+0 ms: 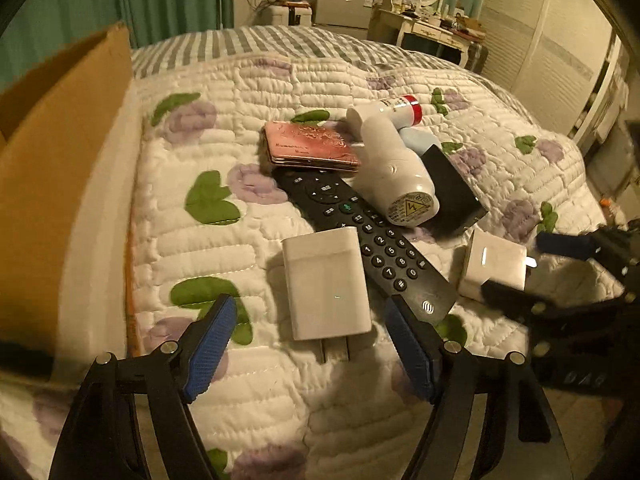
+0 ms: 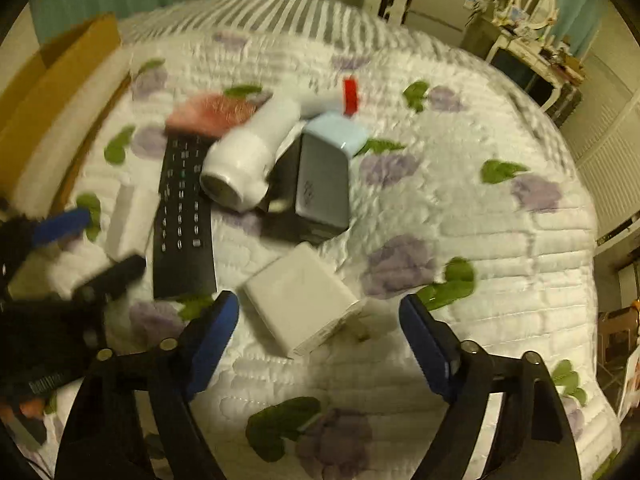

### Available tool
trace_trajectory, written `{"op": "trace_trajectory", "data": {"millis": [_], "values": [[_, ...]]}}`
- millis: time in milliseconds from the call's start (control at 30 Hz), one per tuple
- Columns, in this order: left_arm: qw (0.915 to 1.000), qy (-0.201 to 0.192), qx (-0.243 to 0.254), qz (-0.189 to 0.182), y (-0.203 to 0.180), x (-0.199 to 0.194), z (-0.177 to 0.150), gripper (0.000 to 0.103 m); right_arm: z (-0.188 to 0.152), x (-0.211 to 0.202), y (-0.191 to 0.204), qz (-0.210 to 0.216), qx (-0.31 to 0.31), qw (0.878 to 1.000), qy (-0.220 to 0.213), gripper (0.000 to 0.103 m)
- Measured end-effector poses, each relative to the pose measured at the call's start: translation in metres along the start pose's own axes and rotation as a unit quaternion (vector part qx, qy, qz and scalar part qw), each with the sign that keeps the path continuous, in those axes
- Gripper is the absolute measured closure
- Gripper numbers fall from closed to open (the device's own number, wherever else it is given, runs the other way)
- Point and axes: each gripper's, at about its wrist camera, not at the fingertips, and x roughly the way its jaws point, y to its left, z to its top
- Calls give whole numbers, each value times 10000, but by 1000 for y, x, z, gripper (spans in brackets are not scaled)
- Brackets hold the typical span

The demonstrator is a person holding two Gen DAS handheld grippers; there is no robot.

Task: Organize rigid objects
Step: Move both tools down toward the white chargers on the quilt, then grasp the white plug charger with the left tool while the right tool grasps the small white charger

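Note:
A pile of rigid objects lies on the quilted bed. A black remote (image 1: 360,232) (image 2: 182,216) lies under a white handheld device (image 1: 394,172) (image 2: 248,160). A pink wallet (image 1: 312,146) (image 2: 208,114), a red-capped white bottle (image 1: 400,109), a black box (image 1: 452,184) and a pale blue box (image 2: 338,132) lie around them. My left gripper (image 1: 308,340) is open just short of a white charger (image 1: 326,284) (image 2: 132,224). My right gripper (image 2: 318,332) is open around a second white charger (image 2: 300,300) (image 1: 494,264), not touching it.
A cardboard box (image 1: 60,152) (image 2: 52,80) stands on the bed at the left edge. A dresser with a mirror (image 1: 424,8), a small fridge and louvred wardrobe doors stand beyond the bed. The right wrist view is motion-blurred.

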Motion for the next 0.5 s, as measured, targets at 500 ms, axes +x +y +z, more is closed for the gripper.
{"op": "trace_trajectory", "data": {"millis": [500], "values": [[9996,29,192,-212,-3,11,1,60,2,27,13,-152,-283,9991,286,36]]}}
